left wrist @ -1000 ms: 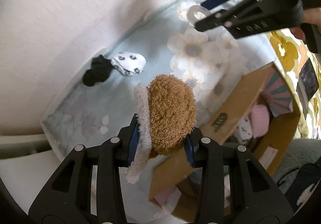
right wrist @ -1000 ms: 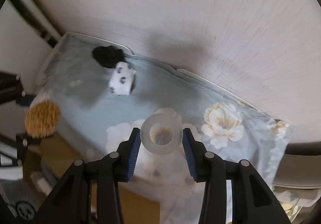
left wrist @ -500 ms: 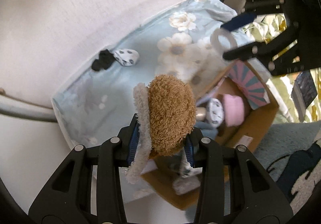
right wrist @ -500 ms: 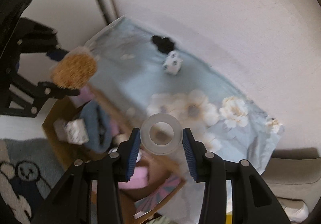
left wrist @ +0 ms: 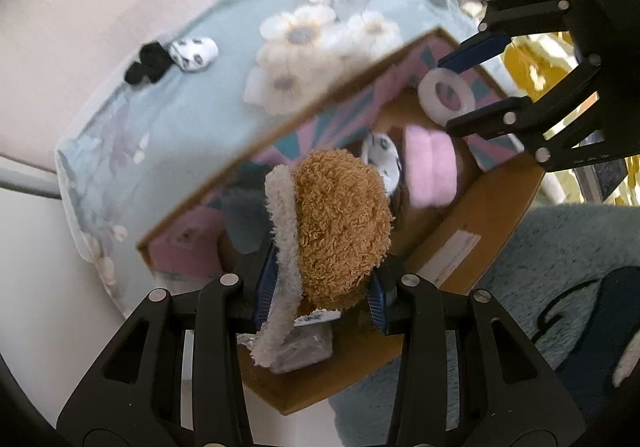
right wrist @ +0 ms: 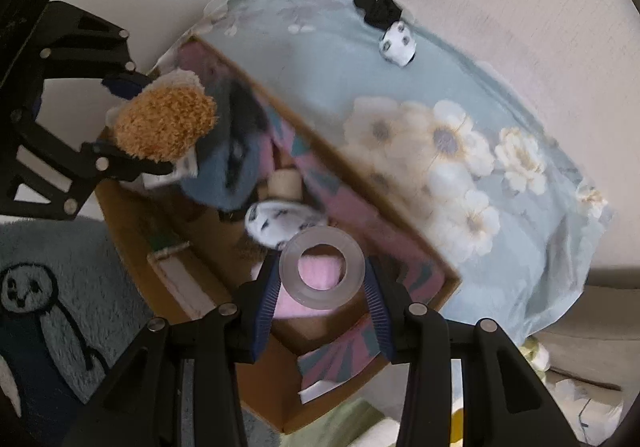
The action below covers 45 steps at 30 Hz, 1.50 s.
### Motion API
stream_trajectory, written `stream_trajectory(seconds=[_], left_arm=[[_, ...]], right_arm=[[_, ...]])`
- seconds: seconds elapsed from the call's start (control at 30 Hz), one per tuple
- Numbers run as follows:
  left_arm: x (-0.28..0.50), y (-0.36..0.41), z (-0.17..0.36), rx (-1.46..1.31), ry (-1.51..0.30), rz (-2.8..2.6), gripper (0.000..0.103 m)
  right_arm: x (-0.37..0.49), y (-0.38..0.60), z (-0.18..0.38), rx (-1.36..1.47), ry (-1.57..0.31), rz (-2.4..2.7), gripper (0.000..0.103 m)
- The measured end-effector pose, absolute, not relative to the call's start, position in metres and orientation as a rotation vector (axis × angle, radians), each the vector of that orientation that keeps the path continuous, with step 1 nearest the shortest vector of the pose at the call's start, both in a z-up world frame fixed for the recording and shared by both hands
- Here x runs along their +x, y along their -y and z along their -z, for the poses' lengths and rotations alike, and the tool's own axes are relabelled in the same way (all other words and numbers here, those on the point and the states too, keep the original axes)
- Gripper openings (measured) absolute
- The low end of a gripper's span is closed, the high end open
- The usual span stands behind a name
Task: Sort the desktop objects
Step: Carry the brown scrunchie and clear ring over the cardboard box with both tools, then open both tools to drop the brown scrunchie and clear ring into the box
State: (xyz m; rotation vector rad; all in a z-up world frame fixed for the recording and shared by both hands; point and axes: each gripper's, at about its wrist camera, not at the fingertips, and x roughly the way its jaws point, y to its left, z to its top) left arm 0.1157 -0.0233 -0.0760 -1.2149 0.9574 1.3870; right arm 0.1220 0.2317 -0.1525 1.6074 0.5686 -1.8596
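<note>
Two items hang over the box [left wrist: 496, 215]: left gripper [left wrist: 320, 283] pinches a plush [left wrist: 340, 227], right gripper [right wrist: 320, 287] pinches tape [right wrist: 322, 269] (two things [left wrist: 176, 57] left on the table [left wrist: 180, 119]).

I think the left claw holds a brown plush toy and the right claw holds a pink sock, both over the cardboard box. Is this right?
Not quite. The right claw holds a clear tape roll, not a pink sock; the right wrist view shows it between the pads. The pink you see is something inside the box, seen through the roll. The left claw does hold the brown plush toy over the box.
</note>
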Motion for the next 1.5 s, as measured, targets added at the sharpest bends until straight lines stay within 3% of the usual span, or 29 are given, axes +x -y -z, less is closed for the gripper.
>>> stream_trajectory(seconds=[0.33, 0.9, 1.23, 1.3, 1.33, 1.37, 1.4, 1.43, 1.5], left_arm=[[0.137, 0.026, 0.091, -1.211, -0.981, -1.366, 0.036], [0.13, 0.034, 0.063, -1.192, -0.903, -1.429, 0.036], [0.127, 0.031, 0.062, -1.221, -0.88, -1.408, 0.037], [0.128, 0.029, 0.063, -1.226, -0.877, -1.409, 0.042], [0.128, 0.029, 0.062, -1.225, -0.871, -1.412, 0.05], [0.128, 0.029, 0.06, -1.218, -0.862, -1.42, 0.068], [0.128, 0.029, 0.057, -1.206, -0.855, -1.427, 0.08], [0.127, 0.029, 0.052, -1.183, -0.845, -1.444, 0.101], [0.125, 0.031, 0.044, -1.153, -0.826, -1.457, 0.103]], right_arm=[[0.146, -0.235, 0.176, 1.657, -0.573, 1.781, 0.039], [0.146, -0.241, 0.146, 1.609, -0.509, 1.851, 0.039], [0.149, -0.237, 0.156, 1.634, -0.485, 1.788, 0.039], [0.151, -0.234, 0.158, 1.623, -0.512, 1.774, 0.045], [0.152, -0.233, 0.159, 1.617, -0.543, 1.783, 0.06], [0.153, -0.232, 0.159, 1.616, -0.572, 1.795, 0.076], [0.153, -0.232, 0.159, 1.611, -0.595, 1.812, 0.08], [0.152, -0.234, 0.159, 1.606, -0.6, 1.825, 0.081], [0.147, -0.238, 0.157, 1.616, -0.574, 1.837, 0.081]])
